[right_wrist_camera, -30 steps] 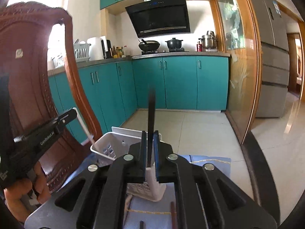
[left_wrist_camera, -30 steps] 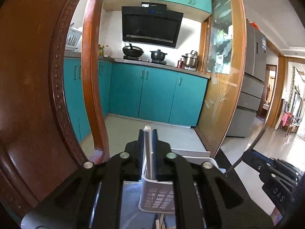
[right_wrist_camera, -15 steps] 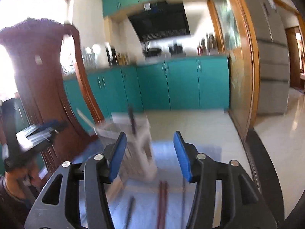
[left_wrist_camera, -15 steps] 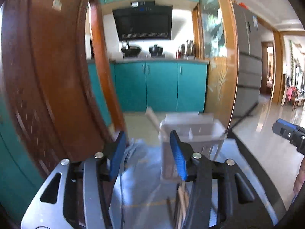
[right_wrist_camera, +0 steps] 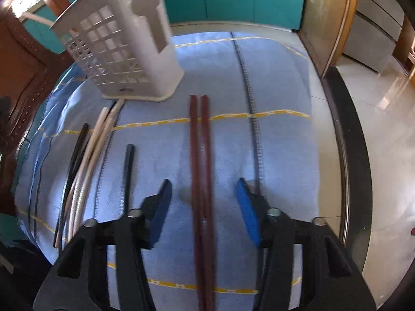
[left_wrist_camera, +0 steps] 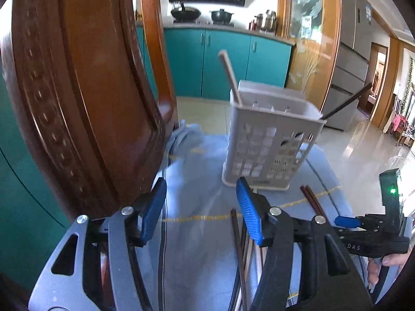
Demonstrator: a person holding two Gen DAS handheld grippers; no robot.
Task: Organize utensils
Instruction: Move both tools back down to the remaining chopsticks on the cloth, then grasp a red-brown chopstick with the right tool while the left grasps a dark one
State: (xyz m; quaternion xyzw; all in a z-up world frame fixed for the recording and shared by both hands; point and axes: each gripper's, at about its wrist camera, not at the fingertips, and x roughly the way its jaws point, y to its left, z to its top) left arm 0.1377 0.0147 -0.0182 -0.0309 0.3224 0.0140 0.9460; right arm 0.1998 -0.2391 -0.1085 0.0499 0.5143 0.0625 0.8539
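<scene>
A white slotted utensil holder (left_wrist_camera: 269,140) stands on a blue cloth (left_wrist_camera: 197,202); it also shows in the right wrist view (right_wrist_camera: 124,49). A pale chopstick (left_wrist_camera: 229,76) and a dark chopstick (left_wrist_camera: 347,102) stick out of it. My left gripper (left_wrist_camera: 202,215) is open and empty, short of the holder. My right gripper (right_wrist_camera: 203,210) is open, low over a pair of reddish-brown chopsticks (right_wrist_camera: 199,171) that lies between its fingers. Pale chopsticks (right_wrist_camera: 90,153) and black chopsticks (right_wrist_camera: 128,171) lie on the cloth to the left.
A carved wooden chair back (left_wrist_camera: 85,98) rises close on the left. The table's dark right edge (right_wrist_camera: 355,155) drops to a tiled floor. Teal kitchen cabinets (left_wrist_camera: 223,59) stand behind. The right gripper's body (left_wrist_camera: 373,235) shows at the left wrist view's right edge.
Both grippers let go of their chopsticks into the holder, opened and pulled back. The right gripper has dropped low over the reddish-brown pair.
</scene>
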